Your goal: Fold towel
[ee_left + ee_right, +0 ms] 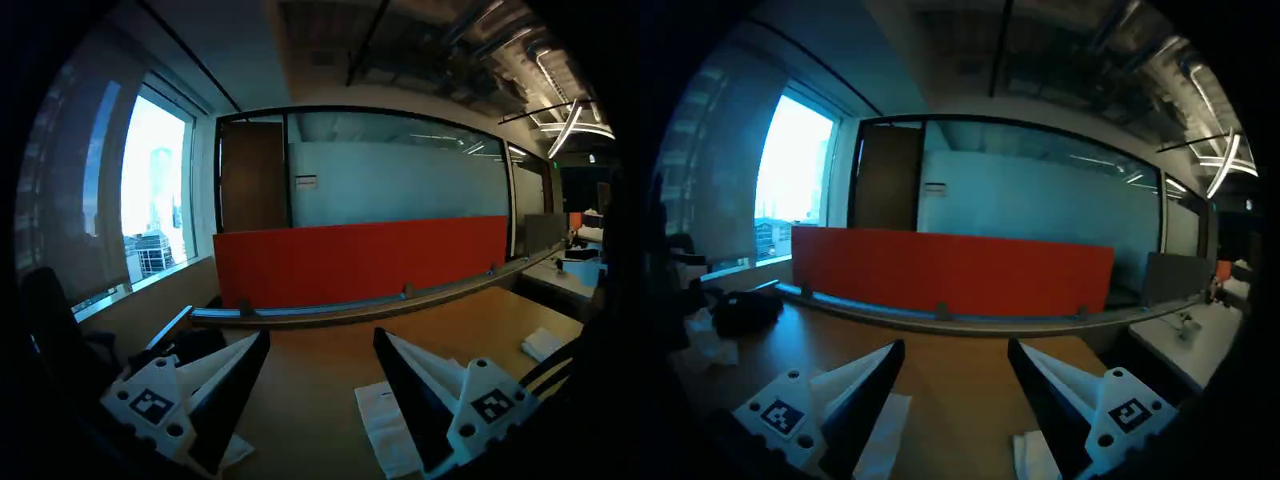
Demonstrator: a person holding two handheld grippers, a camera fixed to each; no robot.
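In the left gripper view my left gripper (322,348) is open above the wooden desk (320,384), nothing between its fingers. A white folded towel (388,424) lies on the desk under its right finger, and a white corner (236,450) peeks out below its left finger. A small white cloth (542,344) lies at the far right. In the right gripper view my right gripper (956,356) is open over the same desk (960,384). A white towel (884,436) lies beside its left finger, and another white piece (1030,456) shows by its right finger.
A red divider panel (360,260) with a metal rail (336,308) runs along the desk's far edge. A dark bag (748,310) and crumpled white cloth (704,340) sit at the left near the window. A neighbouring white desk (1192,336) stands at right.
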